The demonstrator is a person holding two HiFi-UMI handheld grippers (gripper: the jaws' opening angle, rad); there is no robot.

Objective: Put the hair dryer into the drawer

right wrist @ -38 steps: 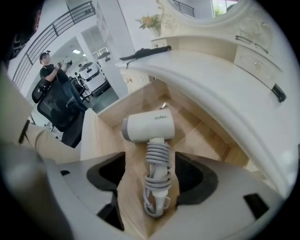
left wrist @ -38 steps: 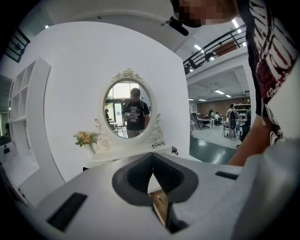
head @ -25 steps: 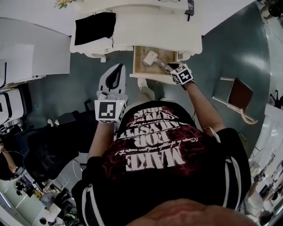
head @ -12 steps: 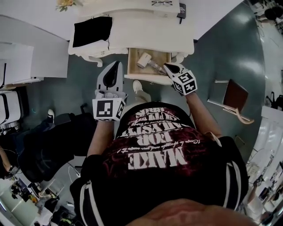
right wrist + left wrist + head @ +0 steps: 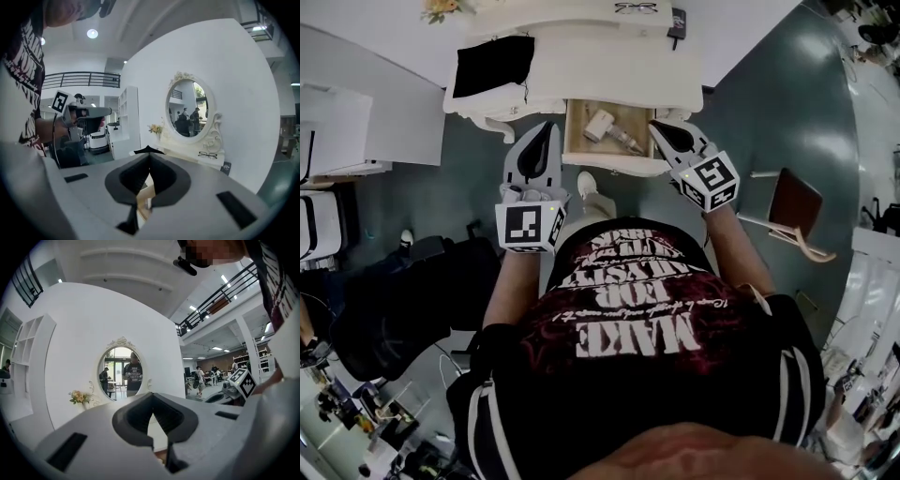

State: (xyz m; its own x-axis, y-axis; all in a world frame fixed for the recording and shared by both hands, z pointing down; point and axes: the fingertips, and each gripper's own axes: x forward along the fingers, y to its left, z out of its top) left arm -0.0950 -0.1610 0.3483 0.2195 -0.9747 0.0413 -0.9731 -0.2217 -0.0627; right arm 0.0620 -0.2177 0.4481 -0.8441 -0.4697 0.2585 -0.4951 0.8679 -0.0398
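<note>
Head view dim, strong fisheye, edges bent and murky; white table [image 5: 609,70] top nearly blown out. Both gripper views bright under ceiling light [image 5: 92,33], round black vignette, close foreground soft, slight blur at rims

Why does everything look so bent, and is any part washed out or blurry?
Head view: the wide lens bows the dressing table; nothing smeared. Left gripper view: the oval mirror reflects bright daylight; dark corners. Right gripper view: a ceiling lamp glares; edges darken.
</note>
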